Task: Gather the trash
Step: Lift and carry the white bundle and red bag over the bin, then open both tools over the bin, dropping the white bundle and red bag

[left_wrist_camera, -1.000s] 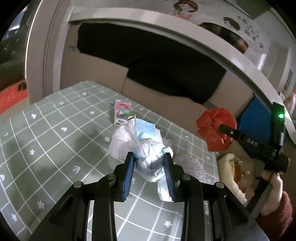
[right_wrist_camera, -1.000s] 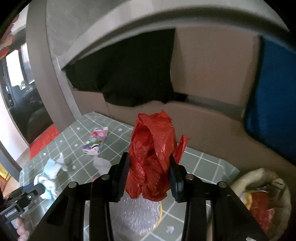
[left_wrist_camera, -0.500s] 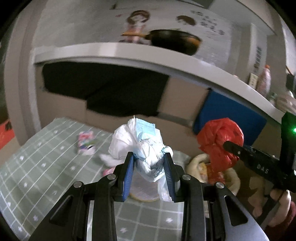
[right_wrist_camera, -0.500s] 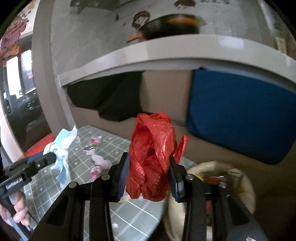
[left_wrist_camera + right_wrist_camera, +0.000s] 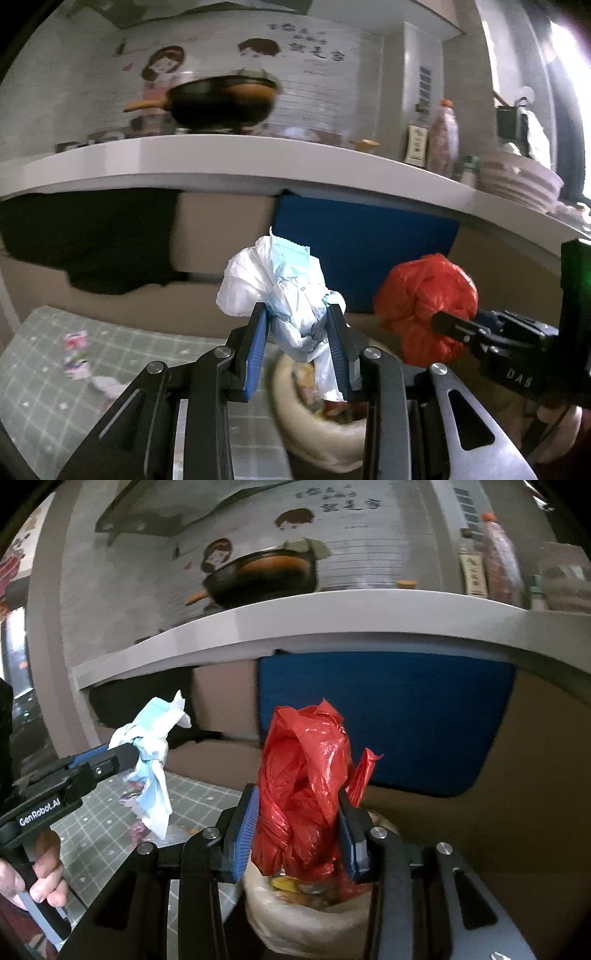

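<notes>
My left gripper (image 5: 297,334) is shut on a wad of white plastic and a blue face mask (image 5: 284,291), held in the air above the rim of a cream trash bag (image 5: 295,413). The wad also shows in the right wrist view (image 5: 151,760). My right gripper (image 5: 299,827) is shut on a crumpled red plastic bag (image 5: 306,782), held right over the open cream trash bag (image 5: 295,926), which has trash inside. The red bag also shows at the right of the left wrist view (image 5: 424,306).
A green checked table (image 5: 44,398) at lower left carries a pink snack wrapper (image 5: 75,354) and a few scraps (image 5: 107,387). A white counter (image 5: 258,162) with a dark pan (image 5: 221,103), bottles (image 5: 443,136) and stacked plates (image 5: 517,181) runs across above. A blue panel (image 5: 388,720) stands behind.
Both grippers have risen and swung right, from over the table to over the cream trash bag. Each still holds its load. The counter top and pan have come into view.
</notes>
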A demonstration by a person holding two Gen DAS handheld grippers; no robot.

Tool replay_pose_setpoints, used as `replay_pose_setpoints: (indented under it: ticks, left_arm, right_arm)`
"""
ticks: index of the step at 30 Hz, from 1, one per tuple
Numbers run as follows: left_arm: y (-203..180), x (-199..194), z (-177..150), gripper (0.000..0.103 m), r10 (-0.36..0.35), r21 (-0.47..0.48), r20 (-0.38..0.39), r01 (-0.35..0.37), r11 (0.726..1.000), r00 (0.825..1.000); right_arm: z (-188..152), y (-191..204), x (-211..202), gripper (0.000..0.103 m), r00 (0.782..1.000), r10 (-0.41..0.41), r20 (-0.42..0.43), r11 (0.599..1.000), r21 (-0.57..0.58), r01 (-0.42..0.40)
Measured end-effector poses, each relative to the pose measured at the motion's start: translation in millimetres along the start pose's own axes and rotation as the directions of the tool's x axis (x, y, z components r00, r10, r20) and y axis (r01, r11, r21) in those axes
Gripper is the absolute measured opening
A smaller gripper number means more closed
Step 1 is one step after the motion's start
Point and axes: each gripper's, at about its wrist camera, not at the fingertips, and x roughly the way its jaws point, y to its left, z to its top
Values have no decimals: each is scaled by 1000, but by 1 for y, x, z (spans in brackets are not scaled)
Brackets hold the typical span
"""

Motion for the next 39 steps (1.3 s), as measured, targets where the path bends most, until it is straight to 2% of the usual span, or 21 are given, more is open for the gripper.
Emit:
replay_pose_setpoints:
  ticks: [4, 9, 18, 28, 31, 35, 37, 39]
  left_arm:
    - [-14, 23, 0, 33, -47, 2, -21, 47, 999, 999]
    - [-11, 49, -9, 33, -80, -48, -71, 77, 996, 994]
    - [-2, 86, -34, 33, -97, -78, -142, 86, 993, 985]
    - [7, 136, -60, 33, -98, -101, -248, 75, 992, 964]
    - [5, 154, -68, 33, -118, -103, -290, 92, 990, 950]
    - [-1, 184, -80, 33, -162, -111, -370, 130, 985, 915]
    - [-5, 201, -87, 33, -178, -119, -423, 140, 983, 888]
    - [-13, 219, -95, 33, -179, -107, -488, 145, 984, 854]
  right_arm:
    - [-2, -17, -1, 37, 1000, -23, -3, 1000, 14, 23]
    - [-10, -26, 10, 37, 999, -35, -23, 999, 24, 35]
    - [-28, -42, 41, 37, 996, -34, -79, 998, 57, 39]
    - [-40, -60, 81, 37, 989, -30, -146, 995, 90, 44]
    - [-40, -65, 92, 37, 987, -28, -158, 993, 110, 46]
    - [-43, -74, 103, 37, 985, -37, -166, 989, 137, 61]
    - [-43, -79, 108, 37, 984, -42, -172, 987, 148, 68]
    - [-43, -84, 113, 37, 983, -47, -179, 985, 157, 76]
